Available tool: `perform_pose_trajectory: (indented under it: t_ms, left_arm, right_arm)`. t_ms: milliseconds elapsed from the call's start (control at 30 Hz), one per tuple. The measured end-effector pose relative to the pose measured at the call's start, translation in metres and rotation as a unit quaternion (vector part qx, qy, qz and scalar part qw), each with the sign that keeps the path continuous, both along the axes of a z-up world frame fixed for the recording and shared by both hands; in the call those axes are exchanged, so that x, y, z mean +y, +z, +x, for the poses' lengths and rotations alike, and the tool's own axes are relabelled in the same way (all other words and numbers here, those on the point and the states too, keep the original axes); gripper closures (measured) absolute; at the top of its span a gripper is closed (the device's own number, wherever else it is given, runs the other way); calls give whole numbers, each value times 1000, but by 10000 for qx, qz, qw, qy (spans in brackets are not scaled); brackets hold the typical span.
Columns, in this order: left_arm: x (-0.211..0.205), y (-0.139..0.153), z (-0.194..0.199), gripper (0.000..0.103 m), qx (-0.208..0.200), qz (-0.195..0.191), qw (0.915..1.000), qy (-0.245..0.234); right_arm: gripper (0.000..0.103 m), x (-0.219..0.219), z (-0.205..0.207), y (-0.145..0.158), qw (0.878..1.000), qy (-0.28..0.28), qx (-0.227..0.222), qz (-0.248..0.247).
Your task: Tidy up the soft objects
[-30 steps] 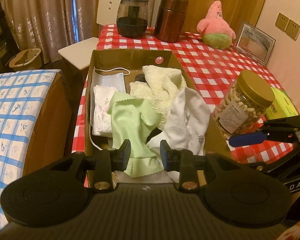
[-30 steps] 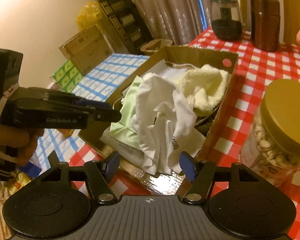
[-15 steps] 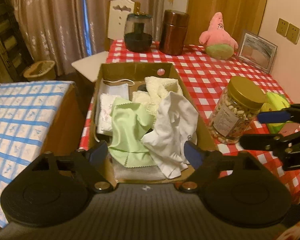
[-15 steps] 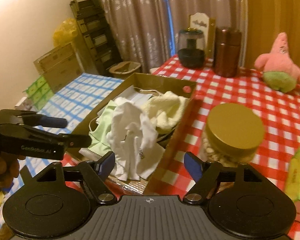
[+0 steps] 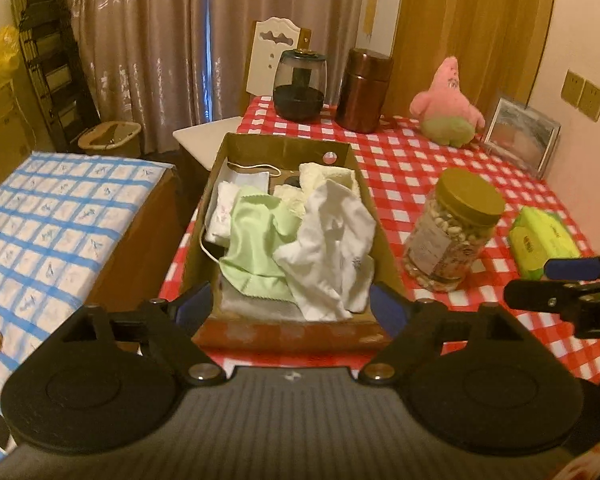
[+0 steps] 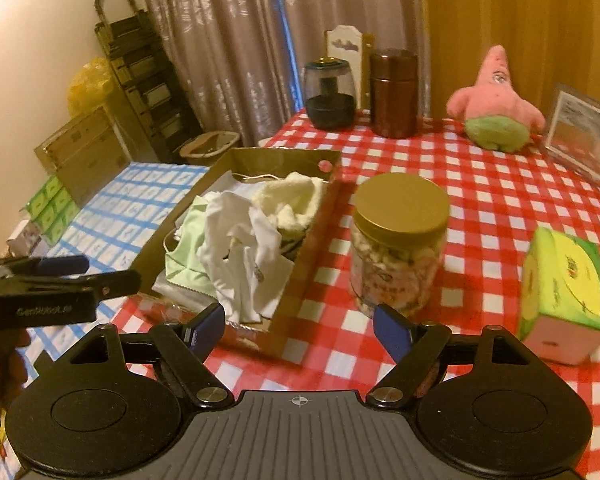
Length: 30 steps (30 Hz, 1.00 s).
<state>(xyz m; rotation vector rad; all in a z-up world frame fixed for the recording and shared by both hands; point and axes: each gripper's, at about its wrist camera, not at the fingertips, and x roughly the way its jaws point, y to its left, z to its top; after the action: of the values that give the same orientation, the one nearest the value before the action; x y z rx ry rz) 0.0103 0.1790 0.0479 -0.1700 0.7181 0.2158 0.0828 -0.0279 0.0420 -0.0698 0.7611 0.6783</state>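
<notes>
An open cardboard box [image 5: 352, 160] [image 6: 308, 252] on the checked table holds soft things: a white cloth [image 5: 332, 248] [image 6: 236, 240], a light green cloth [image 5: 256, 240] [image 6: 188, 248], a cream towel [image 5: 328, 178] [image 6: 292, 200] and a face mask [image 5: 244, 180]. A pink star plush [image 5: 448, 108] [image 6: 496, 108] sits at the table's far side. My left gripper [image 5: 290, 306] is open and empty, held back before the box's near end. My right gripper [image 6: 300, 326] is open and empty, near the box's right corner.
A nut jar with a gold lid [image 5: 452, 228] [image 6: 396, 240] stands right of the box. A green tissue pack [image 5: 544, 240] [image 6: 564, 292], a picture frame [image 5: 520, 136], a dark glass jar [image 5: 298, 84] and a brown canister [image 5: 364, 90] are on the table. A blue-checked box [image 5: 60, 224] is left.
My left gripper opened wide, letting go of the green cloth in the box, and drew back. My right gripper also pulled back and up, away from the box.
</notes>
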Motion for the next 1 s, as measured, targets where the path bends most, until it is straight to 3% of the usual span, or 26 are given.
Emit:
perform_pose_trajectory:
  t_ms: [200,533,1000]
  left_arm:
    - [-9,7,-21,19,65,-124,9997,197]
    - [-21,12,-55,19,135,-142,9993,325]
    - [-46,-5,-81,15,368,43,9988,319]
  right_arm:
    - [22,-4,-18,5,9999,-97,-40,14]
    - [22,-13,-48,-12,9996,-284,69,47]
    - [22,-33,-70,-27,9990,-433,8,-106]
